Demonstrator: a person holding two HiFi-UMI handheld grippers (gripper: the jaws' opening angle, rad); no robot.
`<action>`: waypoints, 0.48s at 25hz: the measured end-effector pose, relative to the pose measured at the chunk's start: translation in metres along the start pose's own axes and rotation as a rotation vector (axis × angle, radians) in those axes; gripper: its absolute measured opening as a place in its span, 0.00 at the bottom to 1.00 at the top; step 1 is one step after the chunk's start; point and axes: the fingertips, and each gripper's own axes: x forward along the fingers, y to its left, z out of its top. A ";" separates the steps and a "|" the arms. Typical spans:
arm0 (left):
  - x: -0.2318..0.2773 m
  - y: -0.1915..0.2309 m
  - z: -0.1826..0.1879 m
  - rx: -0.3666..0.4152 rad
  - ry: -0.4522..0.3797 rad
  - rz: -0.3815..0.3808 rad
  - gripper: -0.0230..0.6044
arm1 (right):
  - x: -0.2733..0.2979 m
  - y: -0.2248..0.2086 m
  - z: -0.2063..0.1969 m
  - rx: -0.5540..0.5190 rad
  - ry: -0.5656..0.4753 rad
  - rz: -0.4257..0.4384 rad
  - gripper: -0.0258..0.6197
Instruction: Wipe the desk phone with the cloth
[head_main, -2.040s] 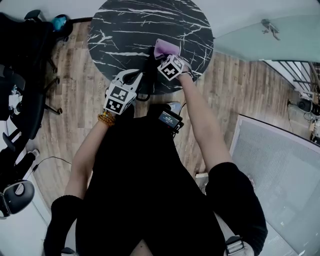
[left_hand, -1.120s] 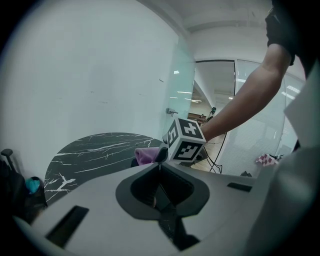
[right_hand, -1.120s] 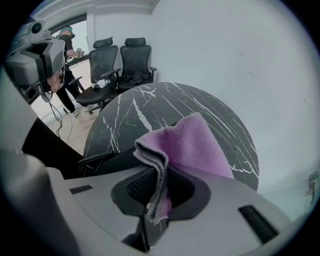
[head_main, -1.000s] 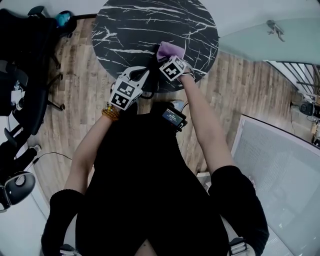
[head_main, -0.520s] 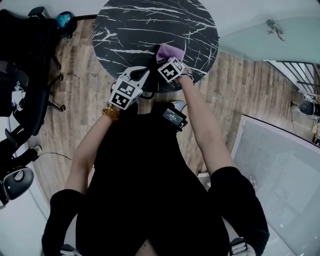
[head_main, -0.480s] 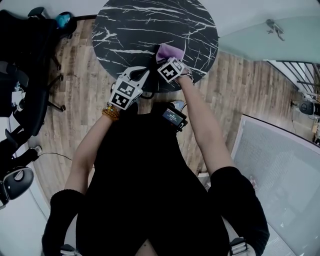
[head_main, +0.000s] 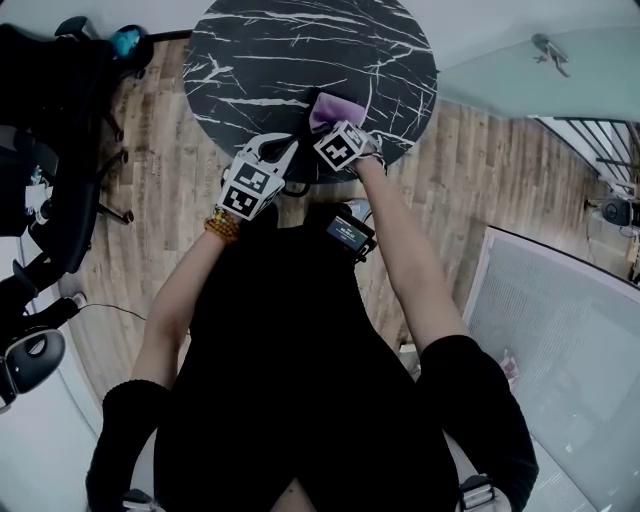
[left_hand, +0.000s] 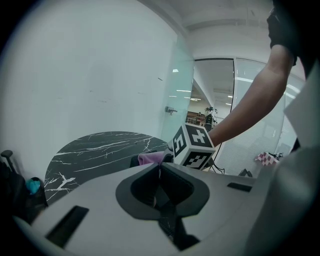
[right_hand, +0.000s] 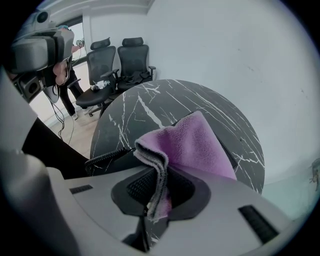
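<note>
A purple cloth (right_hand: 192, 142) hangs folded from my right gripper (right_hand: 161, 172), which is shut on it. The cloth (head_main: 333, 108) lies over a black desk phone (right_hand: 226, 153) near the front edge of a round black marble table (head_main: 300, 50). The cloth hides most of the phone; its coiled cord (right_hand: 107, 156) runs off to the left. My left gripper (head_main: 268, 152) hovers over the table edge just left of the right gripper (head_main: 340, 140), with its jaws together and nothing between them. In the left gripper view, the cloth (left_hand: 150, 158) shows beside the right gripper's marker cube (left_hand: 194, 146).
Black office chairs (head_main: 50, 150) stand on the wooden floor to the left of the table, and two more (right_hand: 120, 57) show behind it. A glass partition (left_hand: 180, 95) runs along the right. A small screen device (head_main: 346, 233) hangs at the person's chest.
My right gripper and the cloth have shifted slightly left and toward the table's near edge. The left gripper rose a little two seconds ago and has held still since.
</note>
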 end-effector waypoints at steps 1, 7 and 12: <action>0.000 -0.001 0.000 0.000 -0.001 0.000 0.07 | 0.001 0.003 -0.002 0.003 0.001 0.003 0.14; 0.002 -0.005 0.006 0.007 -0.015 -0.008 0.07 | 0.003 0.013 -0.008 0.011 -0.003 0.013 0.13; 0.003 -0.007 0.000 0.010 0.003 -0.018 0.07 | 0.004 0.021 -0.011 0.010 -0.002 0.025 0.13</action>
